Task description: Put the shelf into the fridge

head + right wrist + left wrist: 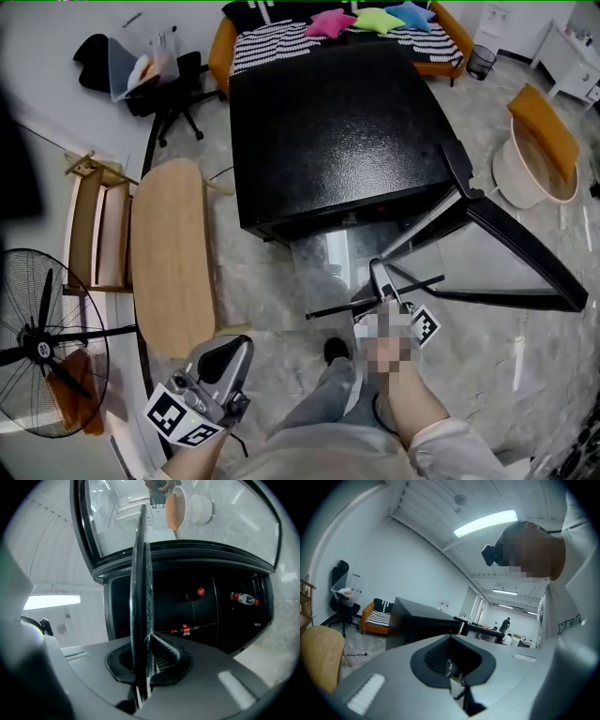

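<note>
Seen edge-on, the black-framed glass shelf [140, 573] is clamped in the right gripper [149, 641], just before the open black fridge [234, 625]. Its dim interior holds red-capped bottles [243, 598]. The left gripper's [451, 665] jaws are together, empty.

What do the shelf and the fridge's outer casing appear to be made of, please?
The shelf: clear pane, probably glass, dark-edged; the floor shows through it. The fridge: black casing, likely painted metal; its top has a fine pebbled sheen, though plastic can't be excluded.
</note>
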